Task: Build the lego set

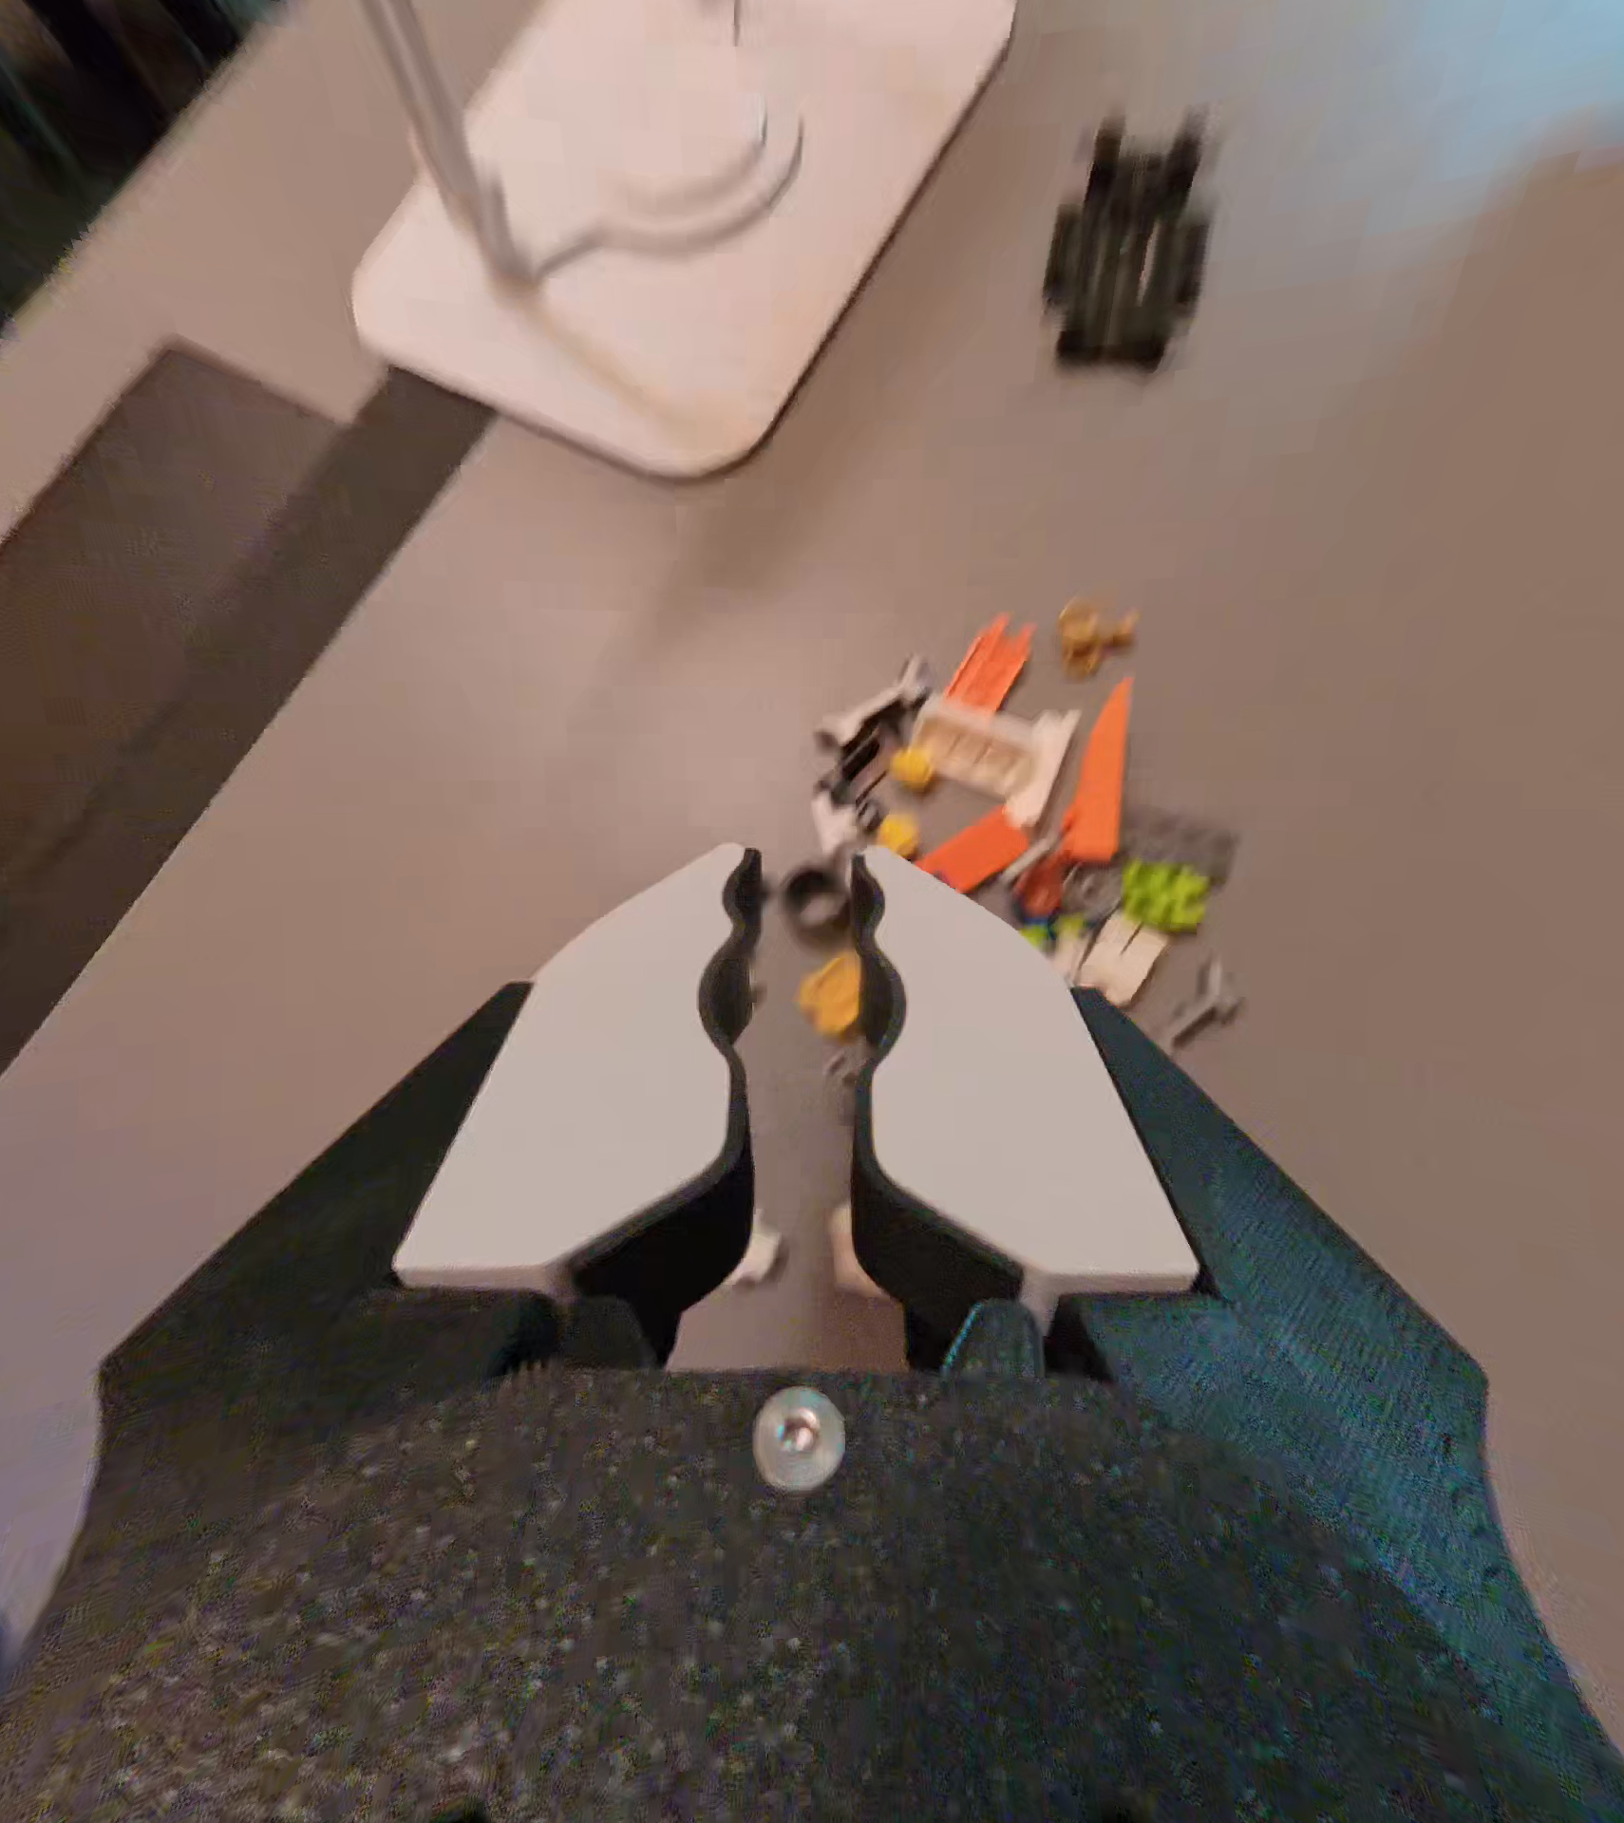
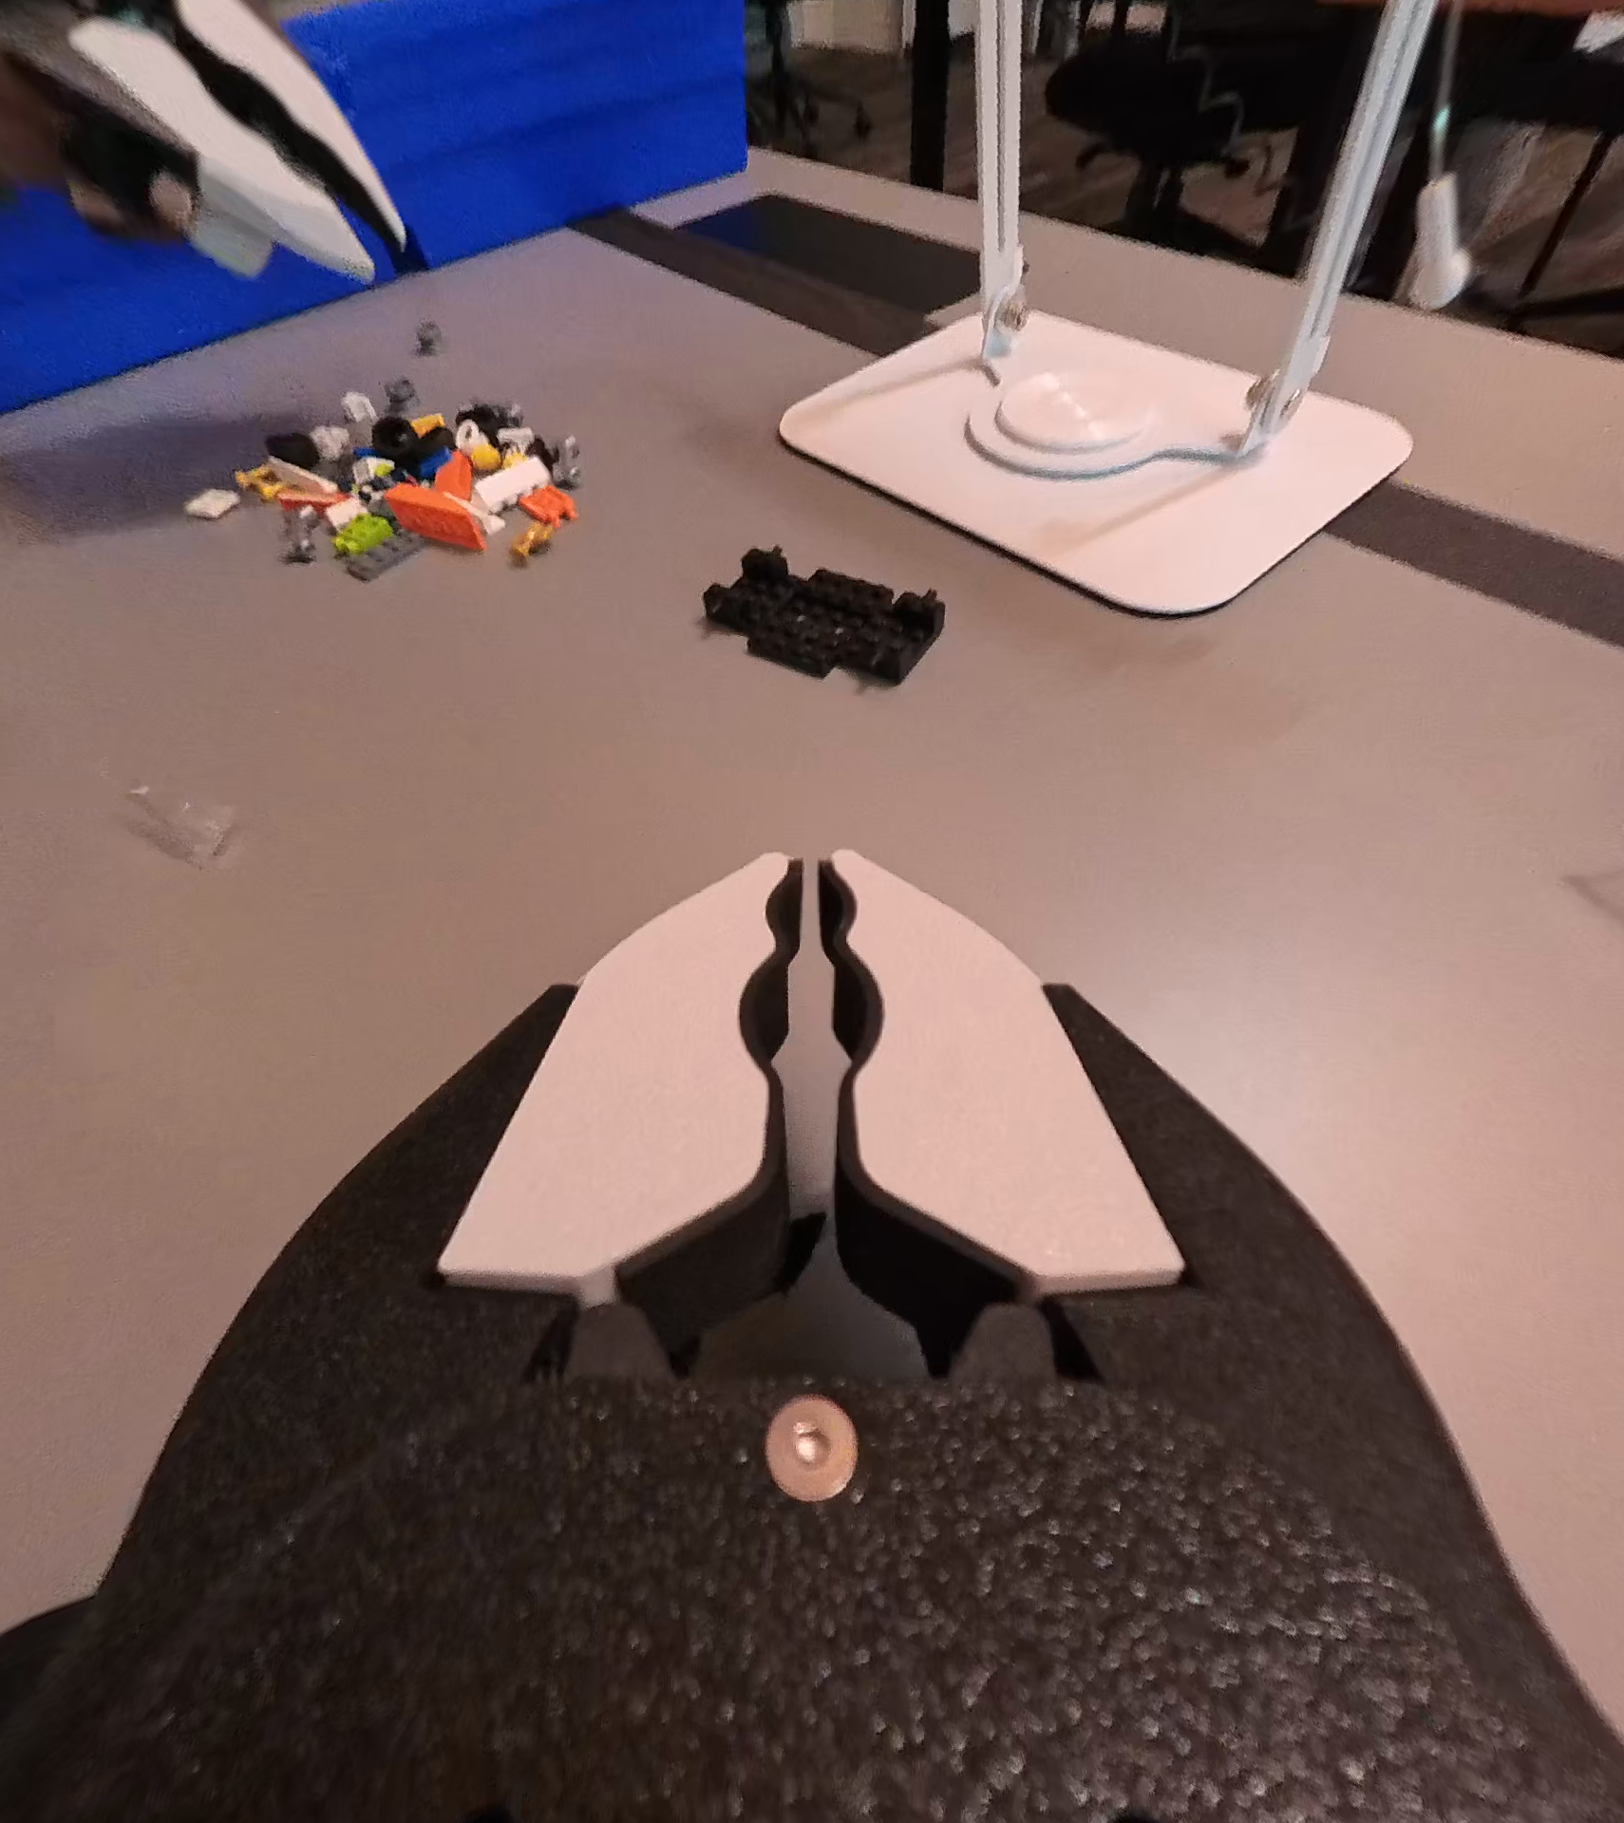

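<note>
Above the near edge of the scattered heap of small plastic lego pieces (image 1: 996,829), orange, white, yellow, lime and grey, hangs the left gripper (image 1: 803,868). Its grey-faced fingers stand a little apart with nothing between them; a small black rubber tyre (image 1: 813,903) and a yellow piece (image 1: 833,991) show on the grey table (image 1: 1380,691) through the gap.

The right gripper (image 2: 810,866) sits low and near over bare table, its fingers almost pressed together, only a thin slit between them, and empty.

The black studded lego chassis plate (image 2: 823,621) lies flat, studs up, well apart from the heap and to its right in the right wrist view, just near of the white rounded lamp base (image 2: 1183,533). Its long axis runs left to right there, slightly skewed, with notched cut-outs along the long sides. In the left wrist view it lies far and right, too blurred to read in detail.

As I judge it, the main risk is the crowding of the heap. Fingers this broad, closing among overlapping bits, could nip two pieces at once, or squeeze a round tyre sideways so that it rolls off. The left view is smeared by motion, so a hasty descent may knock pieces across the table. The slim orange wedges (image 1: 1099,779) lie flat and offer little edge to grip. The plate rests loose, so pressing a brick onto it without the other gripper bracing it could make it slide towards the lamp base.
</note>
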The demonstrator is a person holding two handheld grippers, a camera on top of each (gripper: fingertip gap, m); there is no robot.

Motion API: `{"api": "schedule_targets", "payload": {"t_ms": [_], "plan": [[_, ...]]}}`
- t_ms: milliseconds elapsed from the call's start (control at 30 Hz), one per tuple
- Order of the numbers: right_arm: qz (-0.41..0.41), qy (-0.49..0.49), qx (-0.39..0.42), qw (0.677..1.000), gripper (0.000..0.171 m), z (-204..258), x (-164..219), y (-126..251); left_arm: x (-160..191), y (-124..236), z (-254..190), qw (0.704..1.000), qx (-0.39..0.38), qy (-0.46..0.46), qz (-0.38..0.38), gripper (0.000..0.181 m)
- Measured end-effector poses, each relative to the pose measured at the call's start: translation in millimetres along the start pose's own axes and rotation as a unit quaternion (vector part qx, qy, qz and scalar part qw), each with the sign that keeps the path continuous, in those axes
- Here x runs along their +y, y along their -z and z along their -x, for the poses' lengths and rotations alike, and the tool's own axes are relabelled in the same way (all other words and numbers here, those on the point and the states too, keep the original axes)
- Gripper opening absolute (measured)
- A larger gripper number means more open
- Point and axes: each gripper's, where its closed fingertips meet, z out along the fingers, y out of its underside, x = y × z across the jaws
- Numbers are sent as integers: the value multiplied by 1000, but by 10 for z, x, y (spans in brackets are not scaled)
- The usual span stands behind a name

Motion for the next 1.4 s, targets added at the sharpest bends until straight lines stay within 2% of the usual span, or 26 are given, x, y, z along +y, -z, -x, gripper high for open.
{"api": "schedule_targets", "payload": {"t_ms": [167,300,367,500,600,667,733,833,1000,1067,1167,1400], "plan": [[-62,1,37,997,6,-119,-200,121,-532,-99,-479,985,-70,25,-154,0],[-79,-13,57,995,7,-200,-250,172,-1093,-83,-927,958,-51,98,-266,0],[-85,-7,61,994,0,-204,-274,194,-1337,-129,-1120,944,-39,135,-299,0],[-95,18,62,993,0,-164,-316,215,-1629,-358,-1418,925,-57,162,-338,0],[-101,35,73,992,0,-133,-335,199,-1584,-556,-1526,925,-123,89,-348,0],[-111,36,74,990,0,-67,-384,151,-1489,-658,-1658,939,-134,16,-315,0],[-118,32,78,990,0,6,-500,58,-1446,-673,-1704,939,-151,-28,-308,0],[-95,43,90,990,0,66,-696,-203,-1419,-739,-1668,947,-137,-10,-290,0],[-55,52,96,993,0,-59,-811,-781,-1200,-755,-1298,952,-172,34,-252,0],[-38,46,94,994,3,-146,-731,-925,-1134,-758,-1202,955,-156,68,-243,0],[35,34,88,995,22,-262,-444,-1044,-1107,-715,-1075,949,-154,100,-255,0],[157,44,22,986,45,-220,-131,-1289,-1037,-659,-796,944,-208,80,-244,0]]}}
